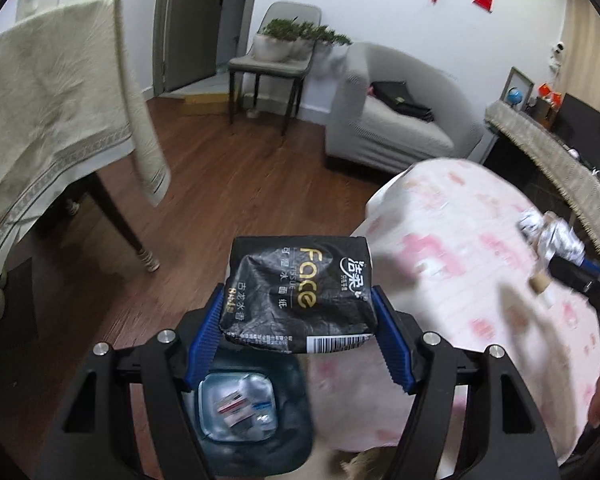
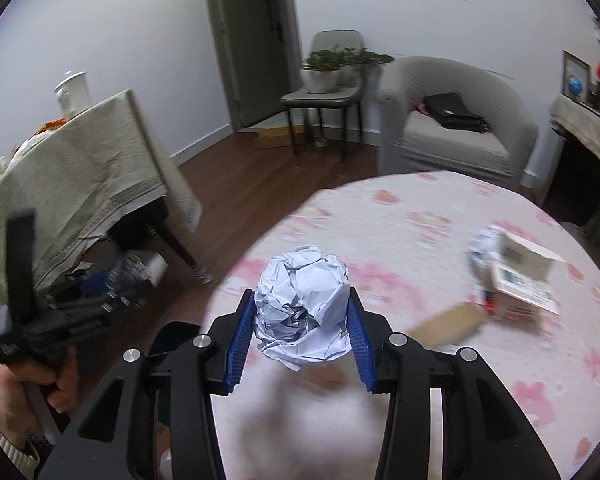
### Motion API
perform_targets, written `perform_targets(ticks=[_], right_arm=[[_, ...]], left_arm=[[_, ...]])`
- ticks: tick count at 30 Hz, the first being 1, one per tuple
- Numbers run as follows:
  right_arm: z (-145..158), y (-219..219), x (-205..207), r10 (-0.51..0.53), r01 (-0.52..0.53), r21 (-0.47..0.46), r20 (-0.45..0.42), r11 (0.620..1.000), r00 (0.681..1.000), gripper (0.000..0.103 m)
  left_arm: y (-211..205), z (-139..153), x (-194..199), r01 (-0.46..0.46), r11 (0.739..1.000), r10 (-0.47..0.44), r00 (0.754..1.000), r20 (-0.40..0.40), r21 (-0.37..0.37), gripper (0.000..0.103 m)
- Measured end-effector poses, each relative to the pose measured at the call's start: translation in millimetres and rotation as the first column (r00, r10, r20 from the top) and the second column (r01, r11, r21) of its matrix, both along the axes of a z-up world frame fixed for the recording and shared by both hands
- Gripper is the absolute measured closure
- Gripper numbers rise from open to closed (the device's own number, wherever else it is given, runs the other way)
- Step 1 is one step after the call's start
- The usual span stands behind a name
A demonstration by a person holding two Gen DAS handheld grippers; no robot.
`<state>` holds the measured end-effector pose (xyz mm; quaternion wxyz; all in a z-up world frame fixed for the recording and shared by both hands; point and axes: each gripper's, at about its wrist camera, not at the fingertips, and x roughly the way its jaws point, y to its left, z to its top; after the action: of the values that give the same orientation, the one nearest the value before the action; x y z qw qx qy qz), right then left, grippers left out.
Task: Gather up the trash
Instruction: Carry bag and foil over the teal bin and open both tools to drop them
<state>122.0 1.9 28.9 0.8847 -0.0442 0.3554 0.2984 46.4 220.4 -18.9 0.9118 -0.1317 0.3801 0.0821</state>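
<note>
The left tool (image 1: 300, 312) is clamped on a black tissue pack (image 1: 300, 292) with gold "Face" lettering, its blue ribbed pads pressing the pack's two sides and holding it in the air beside the edge of the round desk (image 1: 480, 280) with its pink-flowered cloth. Directly below the pack, on the wooden floor, stands a bin (image 1: 240, 412) lined with a bluish bag, with a few small packets already lying inside. The right tool (image 2: 302, 312) is clamped on a crumpled ball of white paper (image 2: 304, 304), gripped on both sides and raised above the near part of the desk (image 2: 420, 232). Further back on the desk, in the right wrist view, lie a small opened carton with printed flaps (image 2: 520, 284), a second crumpled wad (image 2: 482, 246) just behind it, and a blurred brown cardboard piece (image 2: 448, 324) near the carton. A hand (image 2: 32, 388) at the lower left of that view grips the handle of the left tool.
</note>
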Motion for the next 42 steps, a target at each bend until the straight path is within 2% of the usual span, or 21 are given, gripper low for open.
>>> perform_targets(ticks=[9,18,28,34,36,38,42], right_arm=[[-2,76,-20,0.124,-0.124,0.007,-0.004,0.992,0.992,0.058],[-20,129,-34,0.205,-0.205,-0.017,-0.042,0.979,0.978,0.058],[-50,167,-38,0.241,-0.25,-0.058,-0.126,0.966,0.962,0.058],[-66,181,-39,0.25,-0.265,-0.084,-0.161,0.96,0.955,0.058],[-72,185,-40,0.252,-0.271,-0.093,-0.174,0.958,0.952,0.058],[-77,189,-39,0.252,-0.274,-0.099,-0.185,0.957,0.95,0.058],[-87,198,-38,0.25,-0.276,-0.114,-0.203,0.954,0.947,0.058]], left_arm=[[33,-50,-25,-0.031,0.999,0.034,0.991,-0.131,0.023,0.031],[59,-105,-43,-0.048,0.999,0.043,0.965,-0.259,-0.014,0.031],[63,-153,-50,-0.006,1.0,-0.002,0.919,-0.393,-0.02,0.031],[65,-181,-56,0.018,0.998,-0.045,0.89,-0.454,-0.064,0.03],[70,-184,-58,0.017,0.994,-0.063,0.889,-0.454,-0.104,0.028],[73,-179,-60,0.009,0.995,-0.051,0.894,-0.445,-0.097,0.02],[85,-160,-64,-0.019,0.996,-0.016,0.917,-0.398,-0.084,0.019]])
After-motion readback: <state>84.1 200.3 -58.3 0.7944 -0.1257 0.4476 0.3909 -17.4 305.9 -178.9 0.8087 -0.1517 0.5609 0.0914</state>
